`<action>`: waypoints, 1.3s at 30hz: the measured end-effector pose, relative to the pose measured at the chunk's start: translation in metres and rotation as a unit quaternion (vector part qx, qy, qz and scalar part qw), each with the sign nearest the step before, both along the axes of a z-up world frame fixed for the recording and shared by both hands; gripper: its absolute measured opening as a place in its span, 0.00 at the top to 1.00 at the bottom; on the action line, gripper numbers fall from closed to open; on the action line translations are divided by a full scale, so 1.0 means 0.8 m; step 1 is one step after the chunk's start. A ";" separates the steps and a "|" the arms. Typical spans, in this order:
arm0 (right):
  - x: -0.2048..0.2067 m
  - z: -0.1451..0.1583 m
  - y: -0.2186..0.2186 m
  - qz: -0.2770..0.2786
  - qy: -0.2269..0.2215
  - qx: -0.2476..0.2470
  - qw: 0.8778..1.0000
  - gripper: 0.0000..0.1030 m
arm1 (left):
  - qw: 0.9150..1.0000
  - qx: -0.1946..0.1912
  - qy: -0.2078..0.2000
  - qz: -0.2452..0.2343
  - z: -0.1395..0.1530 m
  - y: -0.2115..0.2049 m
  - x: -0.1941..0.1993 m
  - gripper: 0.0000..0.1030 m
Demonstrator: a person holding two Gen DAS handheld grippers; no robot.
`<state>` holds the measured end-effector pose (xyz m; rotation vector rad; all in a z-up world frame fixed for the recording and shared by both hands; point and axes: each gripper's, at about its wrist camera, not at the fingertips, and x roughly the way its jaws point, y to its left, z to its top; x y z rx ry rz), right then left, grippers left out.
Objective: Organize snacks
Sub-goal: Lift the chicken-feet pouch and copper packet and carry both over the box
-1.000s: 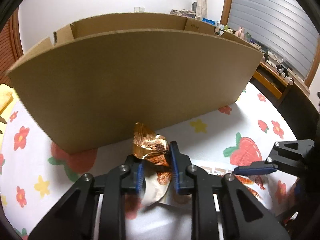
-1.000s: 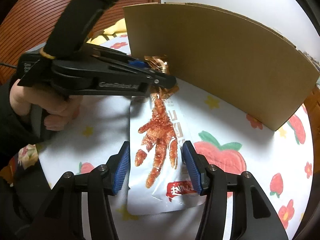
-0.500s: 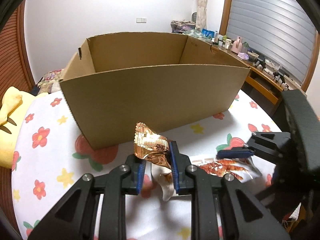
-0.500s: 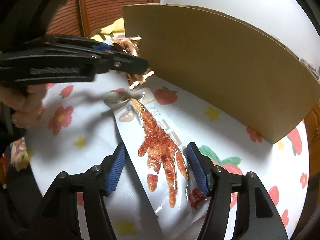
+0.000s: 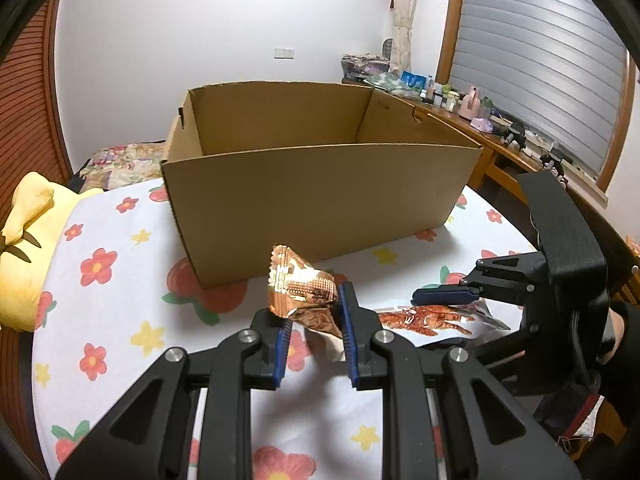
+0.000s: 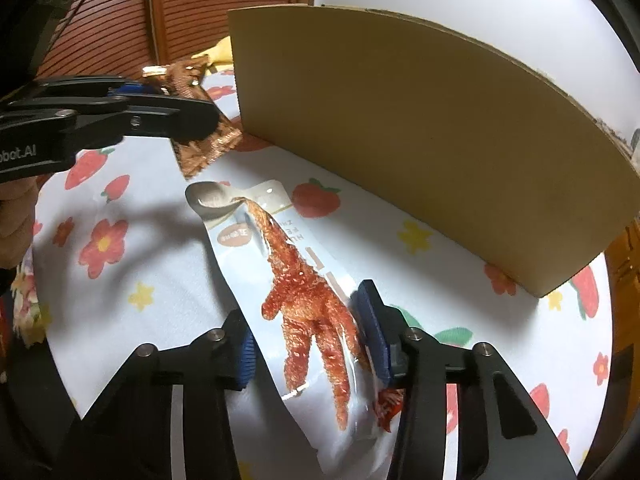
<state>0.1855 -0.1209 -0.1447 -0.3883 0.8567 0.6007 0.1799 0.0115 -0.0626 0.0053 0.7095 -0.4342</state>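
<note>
My left gripper (image 5: 313,316) is shut on a crinkled copper-foil snack packet (image 5: 301,289) and holds it above the table in front of the open cardboard box (image 5: 320,196). The same packet (image 6: 200,120) shows in the right wrist view, held by the left gripper (image 6: 192,116). My right gripper (image 6: 310,340) is closed on a white pouch printed with a red chicken foot (image 6: 296,292); the pouch bends between the blue pads. The box wall (image 6: 420,128) stands just behind. In the left wrist view the right gripper (image 5: 444,294) is over the pouch (image 5: 432,316).
The round table (image 5: 120,280) has a white cloth with flowers and strawberries. A yellow plush toy (image 5: 24,248) lies at its left edge. A cluttered wooden desk (image 5: 480,120) stands behind on the right. A wooden shutter door (image 6: 120,20) is at the far left.
My left gripper has lifted the foil packet up and back, away from the box, so the box's inside now shows. My right gripper has closed in on the chicken-foot pouch and raised its end.
</note>
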 end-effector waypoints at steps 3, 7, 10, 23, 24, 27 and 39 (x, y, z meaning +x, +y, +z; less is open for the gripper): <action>0.003 0.006 -0.008 0.001 0.009 0.010 1.000 0.61 | 1.000 -0.003 -0.002 0.002 0.002 0.002 -0.004 0.80; -0.001 0.012 -0.013 -0.003 0.003 0.013 1.000 0.67 | 1.000 -0.006 -0.005 0.004 0.002 0.003 -0.007 0.80; -0.005 0.012 -0.009 -0.004 -0.004 0.010 1.000 0.69 | 1.000 -0.005 -0.006 0.004 0.002 0.002 -0.007 0.80; -0.023 0.032 -0.017 -0.008 -0.023 0.033 0.999 0.72 | 1.000 -0.002 -0.012 0.001 0.009 -0.002 -0.013 0.80; -0.024 0.034 -0.019 -0.008 -0.025 0.036 0.999 0.72 | 1.000 -0.002 -0.013 0.000 0.011 -0.003 -0.014 0.80; -0.027 0.042 -0.025 -0.009 -0.031 0.041 0.999 0.72 | 1.000 -0.002 -0.019 0.000 0.017 -0.003 -0.016 0.80; -0.046 0.082 -0.046 -0.008 -0.063 0.062 0.996 0.72 | 0.999 -0.002 -0.047 -0.002 0.053 -0.005 -0.017 0.80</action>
